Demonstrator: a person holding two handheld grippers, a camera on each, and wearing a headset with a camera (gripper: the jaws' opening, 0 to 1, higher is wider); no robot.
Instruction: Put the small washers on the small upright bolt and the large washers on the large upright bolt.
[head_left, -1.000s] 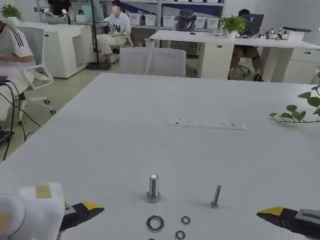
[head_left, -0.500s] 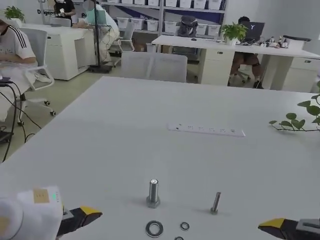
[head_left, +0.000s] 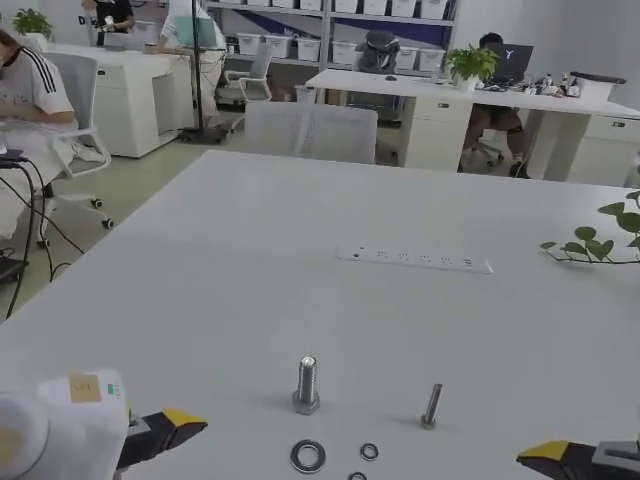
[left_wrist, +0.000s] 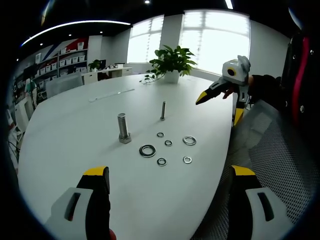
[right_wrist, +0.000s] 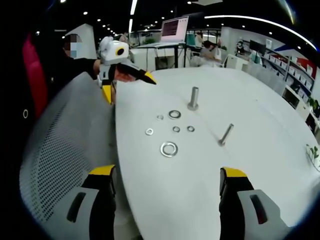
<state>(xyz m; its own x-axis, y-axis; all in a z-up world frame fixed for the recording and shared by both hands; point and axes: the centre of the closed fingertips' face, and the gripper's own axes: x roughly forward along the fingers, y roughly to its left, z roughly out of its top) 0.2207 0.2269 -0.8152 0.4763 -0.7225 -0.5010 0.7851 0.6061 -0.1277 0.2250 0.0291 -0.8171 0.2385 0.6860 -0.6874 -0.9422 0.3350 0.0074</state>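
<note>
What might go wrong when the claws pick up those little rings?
1. The washers lie flat near the edge of the table; the open left claw might push one off.
2. The small bolt is thin; a bump might tip it.
3. Big and small washers lie mixed, so one might land on the wrong bolt.

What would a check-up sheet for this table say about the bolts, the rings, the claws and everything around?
Surface: white table, bare apart from the items below.
Job's things: large bolt and small bolt upright, nothing on them; two large washers and four small washers lie flat near the bolts.
Clutter: power strip; plant.
Grippers: left claw open, empty; right claw open, empty.
Cables: black cables off the table, by a chair.
Surroundings: desks, shelves with bins, seated people.
</note>
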